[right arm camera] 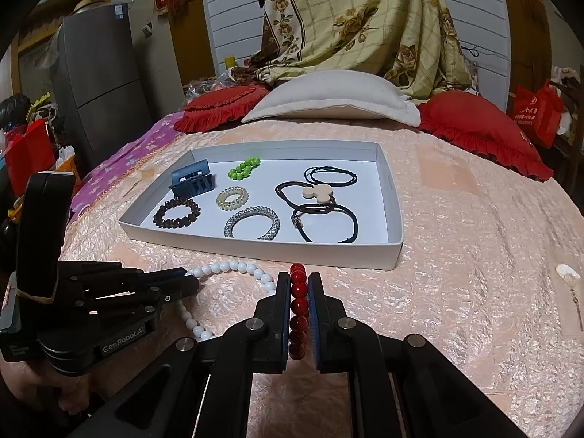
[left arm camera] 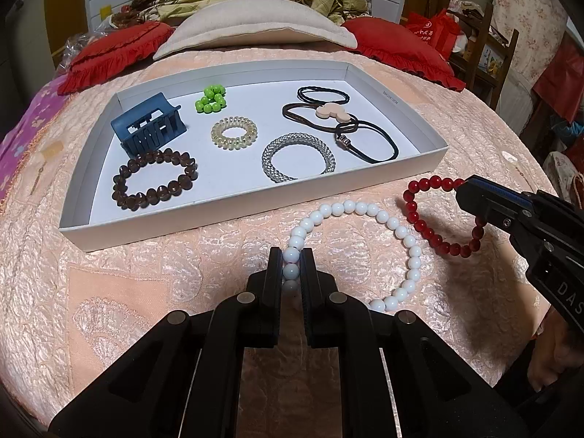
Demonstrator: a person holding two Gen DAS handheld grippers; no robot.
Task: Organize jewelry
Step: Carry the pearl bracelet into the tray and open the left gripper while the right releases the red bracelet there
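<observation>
A white bead bracelet [left arm camera: 398, 233] lies on the peach bedspread in front of a shallow white tray [left arm camera: 252, 219]. My left gripper [left arm camera: 291, 255] is shut on the bracelet's left side. A red bead bracelet [left arm camera: 427, 231] lies to its right; my right gripper [right arm camera: 299, 277] is shut on its beads. In the right wrist view the white bracelet [right arm camera: 233, 267] runs under the left gripper [right arm camera: 189, 281]. The tray [right arm camera: 396, 252] holds a blue hair claw [left arm camera: 149, 126], green beads [left arm camera: 211, 99], a clear coil tie [left arm camera: 233, 133], a silver bracelet [left arm camera: 298, 157], a brown bracelet [left arm camera: 155, 179] and dark cords [left arm camera: 343, 120].
Red cushions [left arm camera: 116, 54] and a beige pillow [left arm camera: 255, 23] lie behind the tray. A purple cloth [left arm camera: 25, 131] sits at the bed's left edge. A grey fridge [right arm camera: 98, 84] stands far left. A small white scrap [right arm camera: 567, 272] lies on the bedspread at right.
</observation>
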